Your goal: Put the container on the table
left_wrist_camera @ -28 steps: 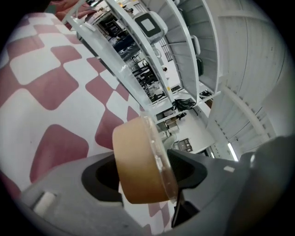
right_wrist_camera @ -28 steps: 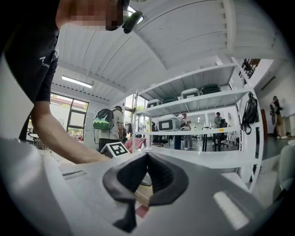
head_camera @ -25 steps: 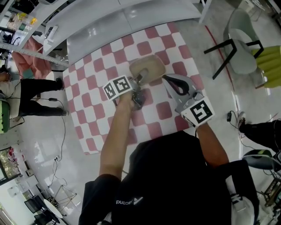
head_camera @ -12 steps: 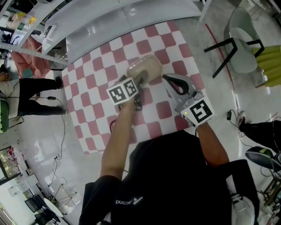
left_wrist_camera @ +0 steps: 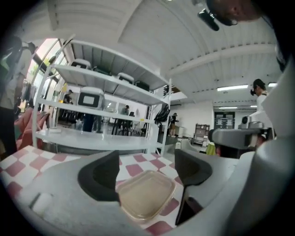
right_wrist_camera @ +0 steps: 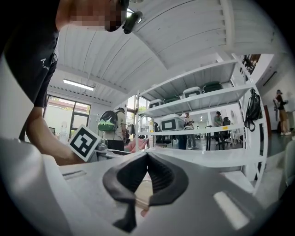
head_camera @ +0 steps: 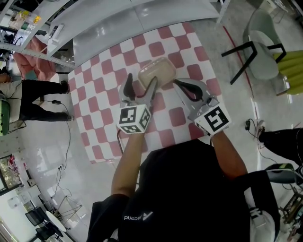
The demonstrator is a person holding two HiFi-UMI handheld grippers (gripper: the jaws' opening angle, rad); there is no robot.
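Note:
The beige lidded container lies flat on the pink-and-white checkered table. My left gripper hangs above the container's near left edge, apart from it. Its jaws are wide and closing, and no pad touches anything. In the left gripper view the container shows on the table below the left gripper. My right gripper hovers level by the container's near right corner, its tips together on nothing. In the right gripper view a sliver of the container shows behind the shut right gripper.
A long white shelving unit runs along the table's far side. A grey chair stands on the floor to the right. A person stands off the table's left side, by a cable on the floor.
My left gripper has let go at the container's near edge, risen toward the camera, rolled, and spread its jaws. The container stays on the table. The right gripper has not moved.

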